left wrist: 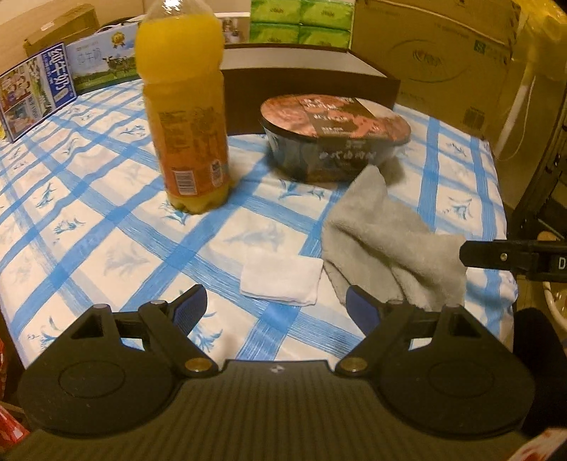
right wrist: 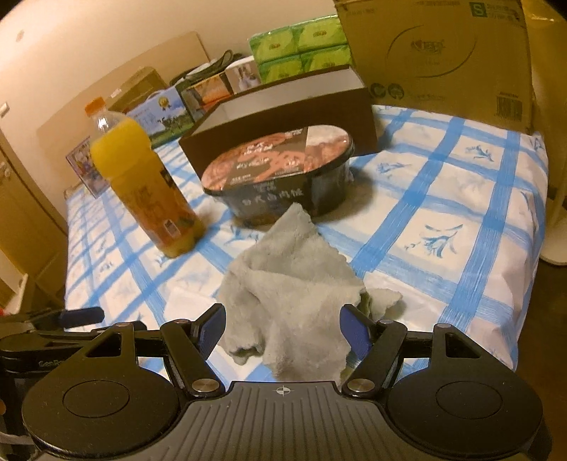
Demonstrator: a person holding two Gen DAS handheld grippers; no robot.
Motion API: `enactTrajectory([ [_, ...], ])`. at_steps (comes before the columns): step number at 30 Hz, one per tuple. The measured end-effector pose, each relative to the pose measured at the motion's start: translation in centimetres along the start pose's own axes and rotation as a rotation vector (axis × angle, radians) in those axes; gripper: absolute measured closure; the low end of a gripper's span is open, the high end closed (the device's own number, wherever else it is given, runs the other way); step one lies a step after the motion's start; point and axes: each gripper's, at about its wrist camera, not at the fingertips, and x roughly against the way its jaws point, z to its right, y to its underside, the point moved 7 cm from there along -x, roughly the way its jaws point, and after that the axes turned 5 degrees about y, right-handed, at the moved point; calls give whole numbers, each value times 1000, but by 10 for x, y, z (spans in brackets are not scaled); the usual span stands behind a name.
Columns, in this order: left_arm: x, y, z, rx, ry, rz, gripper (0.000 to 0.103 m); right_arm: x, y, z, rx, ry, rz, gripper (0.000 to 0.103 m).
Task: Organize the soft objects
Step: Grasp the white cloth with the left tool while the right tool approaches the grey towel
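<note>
A crumpled grey towel [left wrist: 386, 237] lies on the blue-checked tablecloth [left wrist: 106, 248], in front of the noodle bowl. A small folded white cloth [left wrist: 281, 275] lies just left of it. My left gripper [left wrist: 276, 306] is open and empty, just short of the white cloth. My right gripper [right wrist: 283, 329] is open, with the grey towel [right wrist: 294, 283] lying between its blue fingers [right wrist: 212, 328]. One right finger [left wrist: 496, 255] shows at the towel's right edge in the left wrist view.
An orange juice bottle [left wrist: 184, 106] stands at the left centre. A black instant noodle bowl [left wrist: 333, 134] sits behind the towel. An open brown box [right wrist: 283, 106] stands behind the bowl. Cartons [left wrist: 35, 92], green tissue packs [left wrist: 301, 21] and a large cardboard box [left wrist: 432, 53] line the back.
</note>
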Motion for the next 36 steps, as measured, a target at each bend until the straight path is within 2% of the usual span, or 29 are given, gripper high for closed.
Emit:
enactTrajectory([
  [10,-35,6,0,-87,2,-31,20,-20,6,12,-17,45,-22,32],
  [19,-70,3,-5,-99,10,-62,20,-33,2,28,-58,84,-22,32],
  [29,-92,-1,-4,-73,23,-59,32,-34,2,42,-97,124,-10,32],
  [32,-92,-3,-4,-75,28,-45,48,-34,2,44,-102,129,-5,32],
  [34,-91,-4,-5,-70,41,-39,68,-33,3,44,-105,131,-6,32],
  [35,-91,-4,-6,-69,46,-37,75,-33,4,44,-107,131,-7,32],
  [36,-90,-5,-7,-70,52,-39,88,-34,4,43,-107,129,-11,32],
])
